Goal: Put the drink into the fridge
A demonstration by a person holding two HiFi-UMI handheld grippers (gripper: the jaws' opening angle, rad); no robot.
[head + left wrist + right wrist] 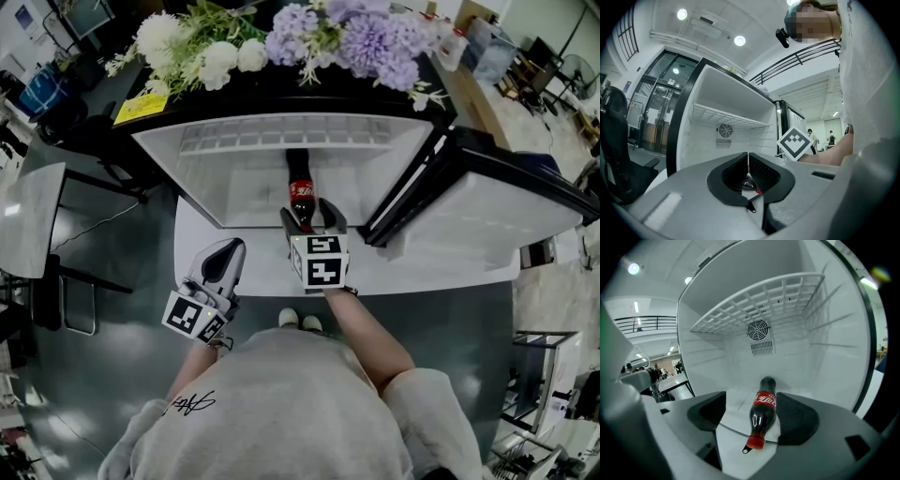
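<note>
A cola bottle (302, 190) with a red label and red cap lies on its side on the floor of the open white fridge (234, 178), cap end toward me. My right gripper (312, 221) is open, one jaw on each side of the bottle's neck end. In the right gripper view the bottle (763, 409) rests between the wide-apart jaws of the right gripper (754, 412), and neither pad presses on it. My left gripper (223, 260) hangs lower left, outside the fridge. The left gripper (748, 161) is shut, pads together, with nothing between them.
The fridge door (497, 211) stands open at the right. A wire shelf (759, 301) spans the upper fridge, with a round fan grille (758, 329) on the back wall. Flowers (309, 37) lie on top of the fridge. A grey table (33, 216) stands at the left.
</note>
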